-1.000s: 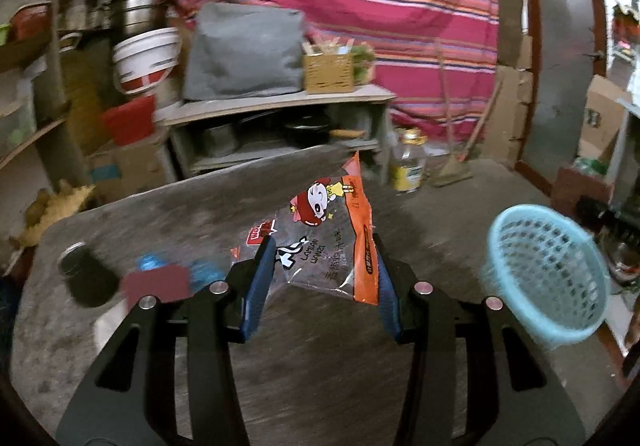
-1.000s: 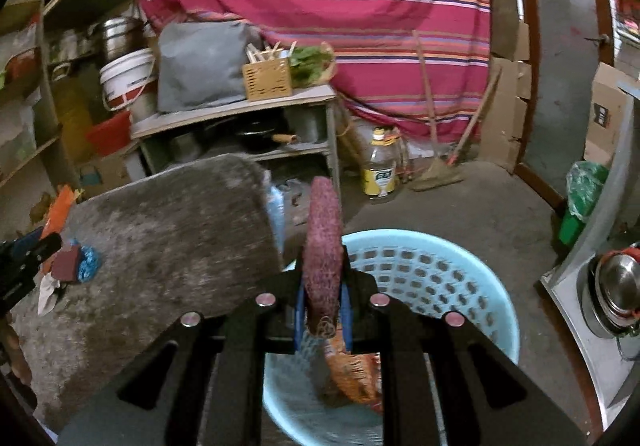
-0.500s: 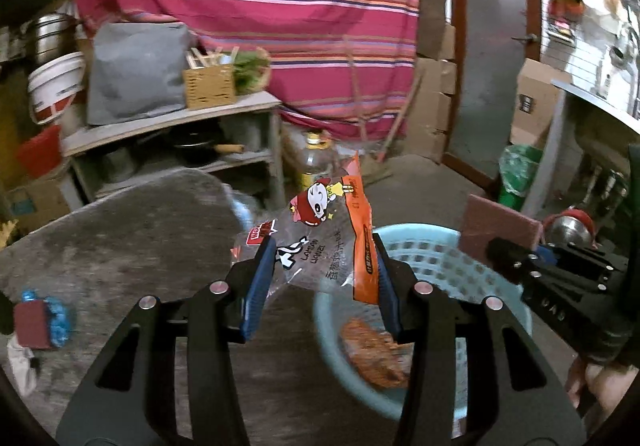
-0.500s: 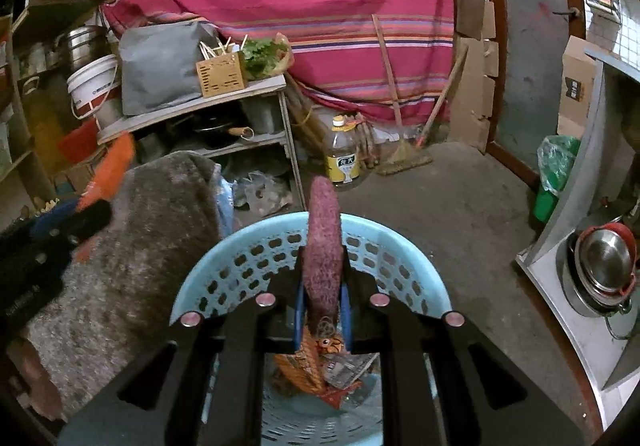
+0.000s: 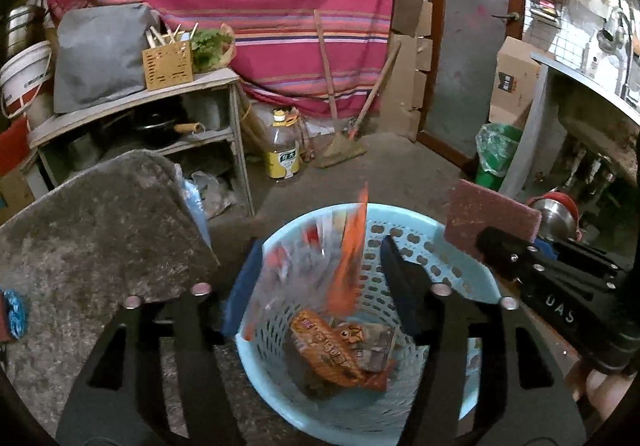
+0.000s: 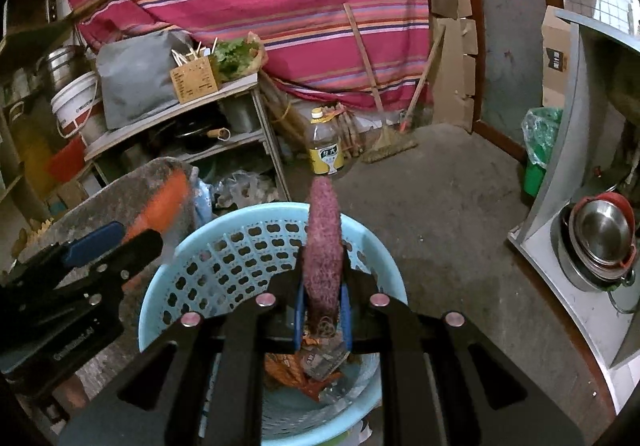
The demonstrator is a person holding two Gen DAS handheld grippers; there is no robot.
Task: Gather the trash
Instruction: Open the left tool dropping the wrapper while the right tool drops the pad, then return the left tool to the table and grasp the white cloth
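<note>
- Left gripper (image 5: 320,266): jaws spread wide above the basket; the snack wrapper lies between them, blurred, and contact with either finger cannot be told.
- Snack wrapper (image 5: 320,274): clear film with an orange strip; upright over the basket opening, just inside its near rim.
- Right gripper (image 6: 322,298): jaws clamped on the scouring pad; held over the basket's right side.
- Scouring pad (image 6: 323,258): maroon, seen edge-on in the right wrist view; as a flat slab (image 5: 490,219) in the left wrist view, above the basket rim.
- Basket (image 5: 452,262): pale blue, perforated wall; stands on the floor beside the table; orange packets (image 5: 332,350) lie at its bottom.
- Table (image 5: 100,230): grey, rough top; left of the basket; a blue object at its far-left edge, partly cut off.
- Oil bottle (image 6: 325,149): yellow label; on the floor beyond the basket.
</note>
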